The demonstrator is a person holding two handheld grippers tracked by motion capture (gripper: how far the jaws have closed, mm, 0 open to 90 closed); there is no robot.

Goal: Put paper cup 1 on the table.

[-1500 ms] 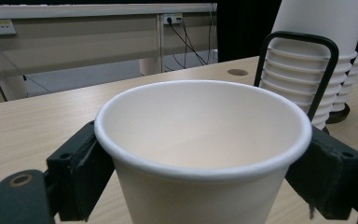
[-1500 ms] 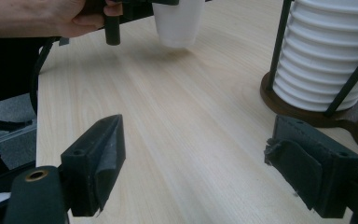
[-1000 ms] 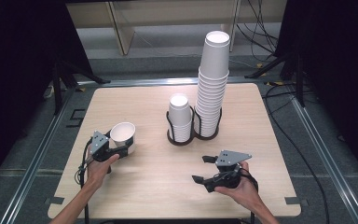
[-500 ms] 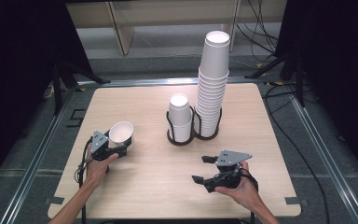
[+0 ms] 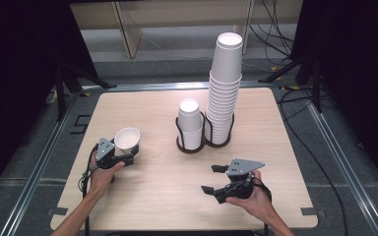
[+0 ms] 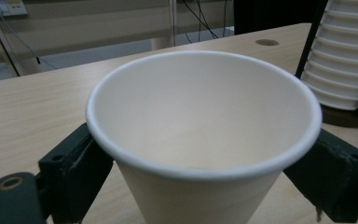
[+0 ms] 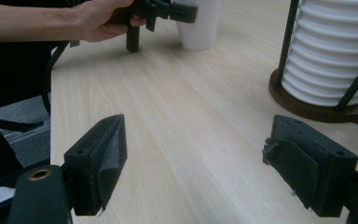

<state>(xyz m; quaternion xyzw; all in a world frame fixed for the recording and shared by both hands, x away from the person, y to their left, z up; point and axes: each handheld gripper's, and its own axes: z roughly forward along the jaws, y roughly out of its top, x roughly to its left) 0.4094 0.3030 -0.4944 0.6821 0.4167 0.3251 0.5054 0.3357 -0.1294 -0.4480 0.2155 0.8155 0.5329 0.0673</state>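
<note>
The left gripper (image 5: 126,158) has just been opening around the cup (image 5: 127,139) (upright on the table (image 5: 142,196)), probably letting go; the right gripper (image 5: 215,179) gapes empty.

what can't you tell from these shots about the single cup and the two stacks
- Single paper cup: in the left gripper view its base is cut off by the bottom edge; whether the jaws press on it or just flank it is unclear.
- Tall stack: cups too tightly nested in the high view to count.
- Short stack: the wire holder hides its lowest cups.
</note>
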